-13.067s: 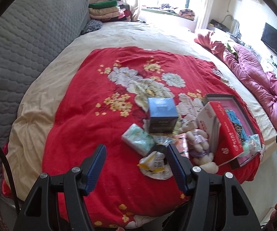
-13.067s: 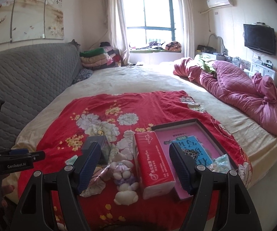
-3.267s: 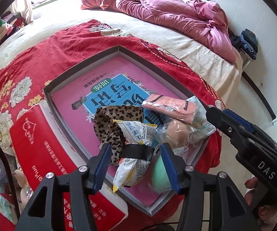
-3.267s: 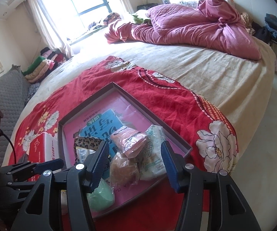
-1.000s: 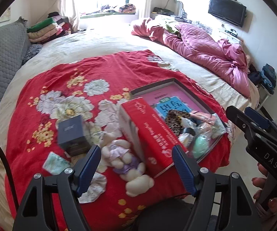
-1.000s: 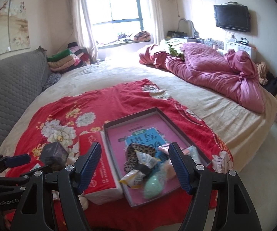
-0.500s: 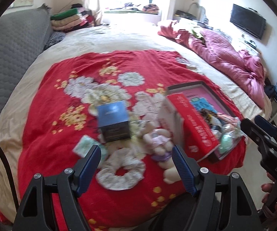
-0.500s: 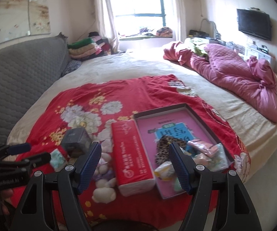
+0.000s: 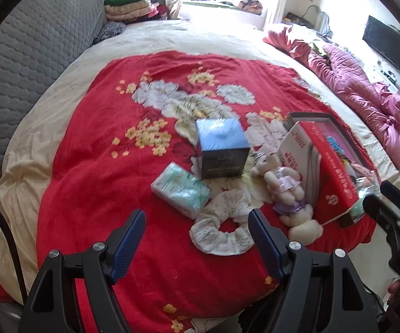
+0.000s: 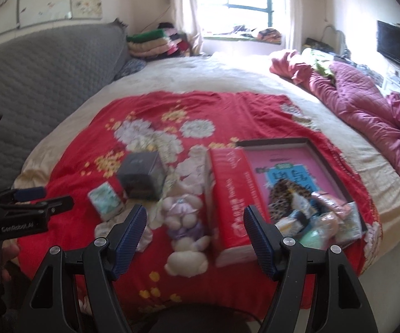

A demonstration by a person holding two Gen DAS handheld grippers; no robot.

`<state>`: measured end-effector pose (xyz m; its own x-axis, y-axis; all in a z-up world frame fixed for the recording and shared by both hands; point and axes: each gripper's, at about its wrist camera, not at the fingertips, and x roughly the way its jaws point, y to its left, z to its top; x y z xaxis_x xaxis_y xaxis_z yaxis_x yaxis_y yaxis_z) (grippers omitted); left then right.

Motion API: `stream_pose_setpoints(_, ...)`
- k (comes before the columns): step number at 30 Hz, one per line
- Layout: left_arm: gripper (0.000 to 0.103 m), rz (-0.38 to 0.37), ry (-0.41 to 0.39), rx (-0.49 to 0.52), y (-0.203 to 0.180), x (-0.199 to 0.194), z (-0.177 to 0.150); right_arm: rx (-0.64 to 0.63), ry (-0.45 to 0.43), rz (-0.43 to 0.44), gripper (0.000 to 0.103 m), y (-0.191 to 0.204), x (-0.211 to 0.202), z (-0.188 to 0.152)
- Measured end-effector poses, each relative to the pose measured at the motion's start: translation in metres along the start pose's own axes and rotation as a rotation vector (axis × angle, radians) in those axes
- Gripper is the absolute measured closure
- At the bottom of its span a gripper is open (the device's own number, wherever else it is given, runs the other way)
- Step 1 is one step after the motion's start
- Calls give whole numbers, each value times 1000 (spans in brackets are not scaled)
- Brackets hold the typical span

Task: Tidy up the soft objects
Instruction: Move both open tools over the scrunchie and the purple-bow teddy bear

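Here, left gripper (image 9: 197,229) and right gripper (image 10: 195,224) both gape, empty. White ruffled fabric scrunchie (image 9: 222,222) lies at teal tissue packet's (image 9: 180,187) five o'clock; light, floppy, probably best pinched across its ring.

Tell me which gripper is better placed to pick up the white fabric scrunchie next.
Probably left. The open left gripper points almost at the white fabric scrunchie on the red floral blanket. The open right gripper faces the plush bear in the purple dress instead.

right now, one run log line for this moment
left gripper: open, empty | right gripper: open, empty | scrunchie, teddy: on blanket | tray: part filled
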<state>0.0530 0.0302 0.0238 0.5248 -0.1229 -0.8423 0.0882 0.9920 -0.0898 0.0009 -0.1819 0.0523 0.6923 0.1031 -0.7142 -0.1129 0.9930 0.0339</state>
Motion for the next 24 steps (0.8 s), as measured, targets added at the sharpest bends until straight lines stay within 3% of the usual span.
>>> stream_pose_setpoints(9, 28, -14, 101, -20, 7, 45, -19, -42, 154, 14, 29, 28, 47, -27)
stream_pose_setpoints(18, 27, -48, 186, -65, 9, 89, -29, -111, 266, -86, 29, 38, 94, -44)
stream_pose_setpoints(24, 27, -50, 202, -60, 6, 107, -26, -102, 321, -109, 29, 34, 121, -45)
